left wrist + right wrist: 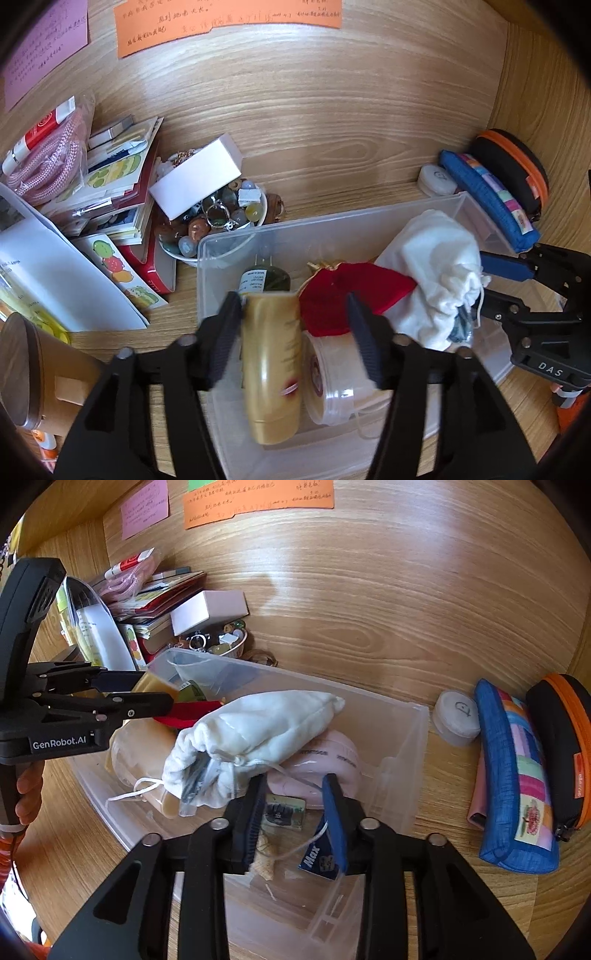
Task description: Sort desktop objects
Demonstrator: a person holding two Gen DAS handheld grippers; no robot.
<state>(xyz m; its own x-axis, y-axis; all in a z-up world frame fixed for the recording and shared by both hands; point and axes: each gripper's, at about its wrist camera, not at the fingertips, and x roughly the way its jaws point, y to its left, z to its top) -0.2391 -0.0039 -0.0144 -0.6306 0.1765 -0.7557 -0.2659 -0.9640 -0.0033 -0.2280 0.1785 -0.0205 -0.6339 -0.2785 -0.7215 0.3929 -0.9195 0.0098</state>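
In the left wrist view, a stack of booklets (122,192) fills the left edge, with a bowl of beads (221,218) just right of it. At centre bottom the left gripper (291,339) stands wide apart over the clear bin (236,240); a gold bottle (273,365) lies between its jaws, touching the left pad only, so it is not clamped. A white pouch (436,273) sits to the right. In the right wrist view, the right gripper (295,812) is partly open, holding nothing. A blue pencil case (517,775) lies at right.
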